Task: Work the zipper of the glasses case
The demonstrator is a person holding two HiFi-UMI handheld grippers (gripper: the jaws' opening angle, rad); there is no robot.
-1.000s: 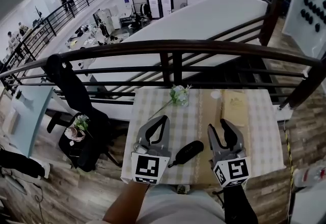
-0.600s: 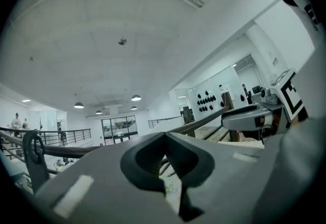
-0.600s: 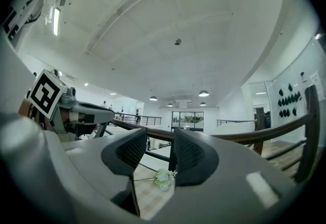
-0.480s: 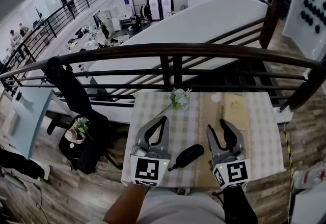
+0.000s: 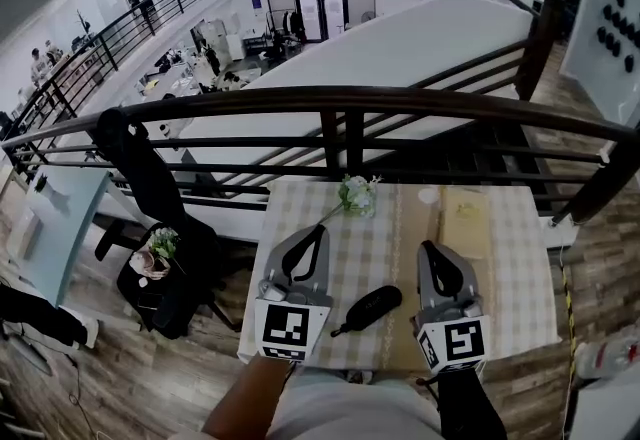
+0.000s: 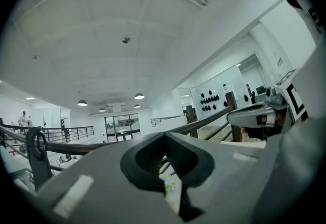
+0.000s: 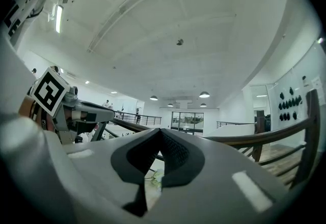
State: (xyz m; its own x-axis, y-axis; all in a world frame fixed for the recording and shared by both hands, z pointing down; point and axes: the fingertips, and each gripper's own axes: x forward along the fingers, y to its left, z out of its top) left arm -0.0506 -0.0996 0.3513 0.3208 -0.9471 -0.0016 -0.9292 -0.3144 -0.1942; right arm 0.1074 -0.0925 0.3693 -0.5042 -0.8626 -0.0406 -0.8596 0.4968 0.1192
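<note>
On the table (image 5: 510, 258), the glasses case (image 5: 370, 306) is laid between clenched left tongs (image 5: 322, 229) and just-clenched, empty right tongs (image 5: 431, 247).

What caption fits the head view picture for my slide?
Glasses case on table between shut, empty left gripper and right gripper, whose jaws just closed.

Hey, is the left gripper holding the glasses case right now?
No, the glasses case lies on the table beside the left gripper, whose jaws meet with nothing between them.
</note>
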